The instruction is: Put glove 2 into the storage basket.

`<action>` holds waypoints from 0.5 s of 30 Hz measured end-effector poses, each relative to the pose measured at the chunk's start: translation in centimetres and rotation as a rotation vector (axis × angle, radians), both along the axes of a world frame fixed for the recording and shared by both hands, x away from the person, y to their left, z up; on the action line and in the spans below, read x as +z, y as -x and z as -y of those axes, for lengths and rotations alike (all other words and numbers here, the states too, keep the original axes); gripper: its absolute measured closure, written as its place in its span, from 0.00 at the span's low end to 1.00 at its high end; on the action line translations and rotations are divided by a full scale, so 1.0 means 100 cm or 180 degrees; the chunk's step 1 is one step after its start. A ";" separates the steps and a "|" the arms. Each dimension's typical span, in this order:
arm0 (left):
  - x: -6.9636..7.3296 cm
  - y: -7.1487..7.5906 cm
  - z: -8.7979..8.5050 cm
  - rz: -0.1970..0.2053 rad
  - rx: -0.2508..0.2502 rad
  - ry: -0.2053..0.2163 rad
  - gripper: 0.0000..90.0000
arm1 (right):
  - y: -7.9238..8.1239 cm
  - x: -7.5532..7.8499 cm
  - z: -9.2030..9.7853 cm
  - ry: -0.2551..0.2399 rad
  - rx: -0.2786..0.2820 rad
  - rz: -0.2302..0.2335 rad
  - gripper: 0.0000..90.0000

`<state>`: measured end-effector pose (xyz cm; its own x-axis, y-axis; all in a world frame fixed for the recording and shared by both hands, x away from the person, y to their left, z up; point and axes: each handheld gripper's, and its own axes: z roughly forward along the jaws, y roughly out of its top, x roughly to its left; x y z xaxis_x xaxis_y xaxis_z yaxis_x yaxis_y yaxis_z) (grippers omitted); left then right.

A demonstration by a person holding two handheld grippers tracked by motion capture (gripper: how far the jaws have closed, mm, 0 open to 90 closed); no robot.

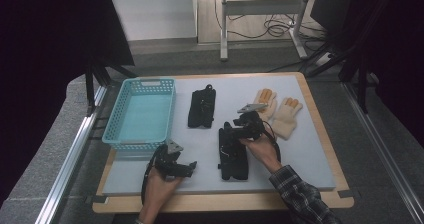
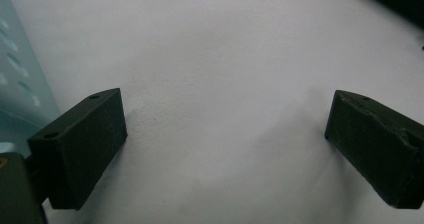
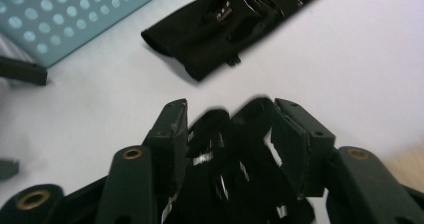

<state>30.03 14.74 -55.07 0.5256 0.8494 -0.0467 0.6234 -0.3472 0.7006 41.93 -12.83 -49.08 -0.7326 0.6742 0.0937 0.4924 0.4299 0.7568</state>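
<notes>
My right gripper [image 3: 227,134] has its jaws closing around the near black glove [image 1: 233,156] on the tabletop [image 1: 320,149]. My left gripper [image 1: 176,166] idles wide apart, holding nothing. The basket [image 1: 120,115] far left holds nothing; probably nothing sorted yet, three gloves waiting.

At frame centre the right gripper [image 1: 235,133] meets a black glove [image 1: 233,156]; left gripper [image 1: 186,169] lower left, below a blue basket [image 1: 116,118]
</notes>
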 end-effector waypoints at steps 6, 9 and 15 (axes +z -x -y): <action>0.000 0.000 0.000 -0.0001 -0.0003 -0.0005 0.04 | -0.026 -0.002 -0.026 0.0075 0.0100 -0.0006 0.62; 0.000 0.000 0.000 -0.0003 -0.0002 -0.0003 0.04 | -0.041 -0.003 -0.039 0.0134 0.0115 -0.0008 0.66; 0.000 0.000 0.000 -0.0002 0.0001 0.0005 0.04 | -0.070 -0.011 -0.060 0.0195 0.0010 -0.0038 0.62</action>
<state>30.04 14.74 -55.08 0.5254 0.8495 -0.0483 0.6239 -0.3460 0.7008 48.94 -6.85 -50.21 -0.7338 0.6767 0.0609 0.4998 0.4768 0.7231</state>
